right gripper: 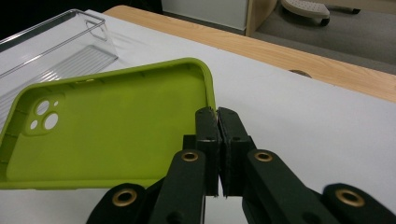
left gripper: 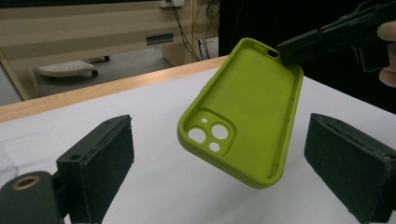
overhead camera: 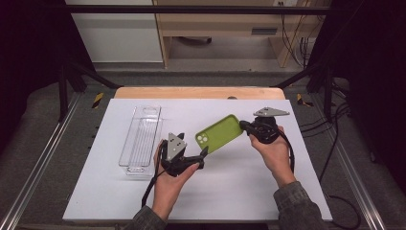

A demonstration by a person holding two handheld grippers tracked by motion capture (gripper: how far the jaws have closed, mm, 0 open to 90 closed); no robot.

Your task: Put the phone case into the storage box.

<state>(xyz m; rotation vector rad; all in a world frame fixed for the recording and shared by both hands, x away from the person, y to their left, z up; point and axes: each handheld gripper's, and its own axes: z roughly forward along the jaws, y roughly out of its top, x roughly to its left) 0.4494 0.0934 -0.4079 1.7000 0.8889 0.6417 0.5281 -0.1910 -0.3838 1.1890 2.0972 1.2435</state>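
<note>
A lime-green phone case (overhead camera: 219,134) hangs above the white table, hollow side up, camera cutout toward my left hand. My right gripper (overhead camera: 244,126) is shut on the rim of the case's far end; in the right gripper view the two jaws (right gripper: 217,116) meet on that rim of the case (right gripper: 107,133). My left gripper (overhead camera: 203,158) stands open at the cutout end. In the left gripper view its wide-set pads (left gripper: 100,163) flank the case (left gripper: 243,112) without touching it, and the right gripper (left gripper: 299,46) shows pinching the case's top corner.
A long clear plastic tray (overhead camera: 141,139) lies on the white table (overhead camera: 239,191) to the left of my left hand, also visible as a tray (right gripper: 56,51) in the right gripper view. A wooden edge (overhead camera: 198,92) runs along the table's far side.
</note>
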